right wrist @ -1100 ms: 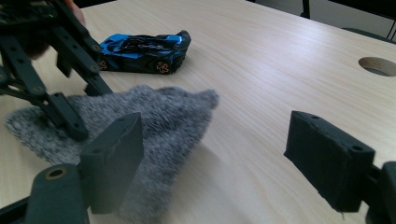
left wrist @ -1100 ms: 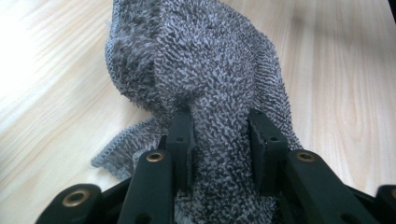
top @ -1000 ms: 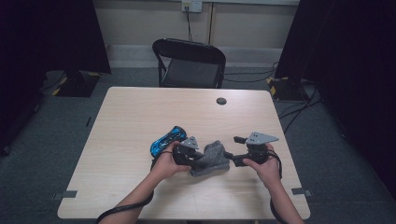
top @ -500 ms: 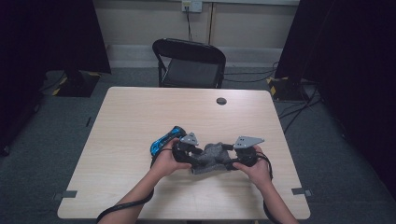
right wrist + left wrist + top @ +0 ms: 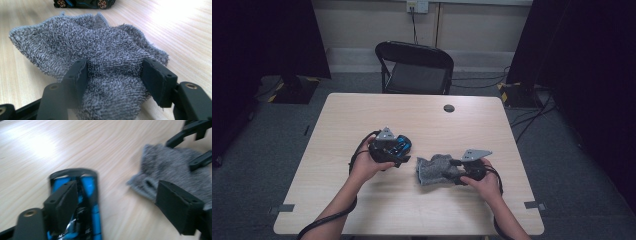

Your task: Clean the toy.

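While the right gripper (image 5: pixel 113 80) pinches the crumpled grey terry cloth (image 5: pixel 100 52) at lower centre, the spread left gripper (image 5: pixel 125 202), its jaws just opened, could knock the blue-and-black toy car (image 5: pixel 85 202).

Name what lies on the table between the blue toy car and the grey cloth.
Nothing: in the high view, bare wood of the table separates the toy car from the cloth. The left gripper view shows the same gap.
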`<state>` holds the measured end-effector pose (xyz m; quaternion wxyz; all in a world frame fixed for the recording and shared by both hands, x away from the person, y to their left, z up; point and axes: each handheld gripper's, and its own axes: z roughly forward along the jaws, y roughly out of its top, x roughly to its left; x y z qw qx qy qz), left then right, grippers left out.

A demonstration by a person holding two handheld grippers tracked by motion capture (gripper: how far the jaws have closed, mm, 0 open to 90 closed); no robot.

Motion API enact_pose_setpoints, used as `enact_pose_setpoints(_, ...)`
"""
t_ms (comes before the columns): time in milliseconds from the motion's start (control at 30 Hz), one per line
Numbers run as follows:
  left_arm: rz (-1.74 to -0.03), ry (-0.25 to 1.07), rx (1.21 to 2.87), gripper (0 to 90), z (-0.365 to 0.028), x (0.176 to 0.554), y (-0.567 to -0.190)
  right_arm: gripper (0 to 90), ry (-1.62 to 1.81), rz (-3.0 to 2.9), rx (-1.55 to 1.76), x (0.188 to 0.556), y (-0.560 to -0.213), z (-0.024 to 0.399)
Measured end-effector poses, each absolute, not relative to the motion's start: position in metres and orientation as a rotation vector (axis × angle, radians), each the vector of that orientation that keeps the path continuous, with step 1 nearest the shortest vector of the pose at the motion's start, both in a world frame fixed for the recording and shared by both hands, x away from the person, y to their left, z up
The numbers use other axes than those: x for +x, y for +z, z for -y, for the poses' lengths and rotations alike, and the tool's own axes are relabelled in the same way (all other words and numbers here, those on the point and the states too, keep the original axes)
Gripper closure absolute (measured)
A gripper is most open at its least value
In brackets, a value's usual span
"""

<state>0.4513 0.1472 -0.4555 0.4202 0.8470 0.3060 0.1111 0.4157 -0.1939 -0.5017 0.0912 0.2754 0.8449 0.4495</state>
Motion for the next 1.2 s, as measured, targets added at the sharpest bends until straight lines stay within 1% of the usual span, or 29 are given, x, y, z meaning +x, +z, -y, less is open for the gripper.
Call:
enact_pose_setpoints(100, -0.813, 0.322, 2.138, 16.5, -0.154, 0.458, -0.46, 37.8, 1.329, -2.515, 0.816, 0.416, -0.502, 0.194)
enact_pose_setpoints(200, -0.854, 0.32, 2.141, 16.5, -0.156, 0.466, -0.465, 37.8, 1.305, -2.525, 0.81, 0.415, -0.502, 0.193)
enact_pose_setpoints(233, -0.851, 0.345, 2.152, 16.5, -0.157, 0.469, -0.467, 37.8, 1.301, -2.525, 0.809, 0.415, -0.502, 0.192)
enact_pose_setpoints(333, -0.859, 0.345, 2.161, 17.7, -0.155, 0.477, -0.471, 37.8, 1.301, -2.529, 0.813, 0.416, -0.502, 0.192)
enact_pose_setpoints(433, -0.873, 0.296, 2.156, 18.3, -0.151, 0.483, -0.478, 37.8, 1.299, -2.532, 0.817, 0.416, -0.503, 0.192)
enact_pose_setpoints(533, -0.89, 0.283, 2.144, 18.1, -0.146, 0.488, -0.483, 37.8, 1.294, -2.536, 0.819, 0.417, -0.503, 0.192)
enact_pose_setpoints(667, -0.888, 0.295, 2.165, 15.8, -0.141, 0.492, -0.487, 37.8, 1.297, -2.541, 0.824, 0.417, -0.503, 0.192)
enact_pose_setpoints(833, -0.886, 0.321, 2.203, 16.7, -0.136, 0.498, -0.489, 37.8, 1.292, -2.541, 0.82, 0.417, -0.503, 0.192)
enact_pose_setpoints(1200, -0.906, 0.318, 2.23, 17.6, -0.13, 0.503, -0.5, 37.8, 1.291, -2.542, 0.819, 0.417, -0.503, 0.192)
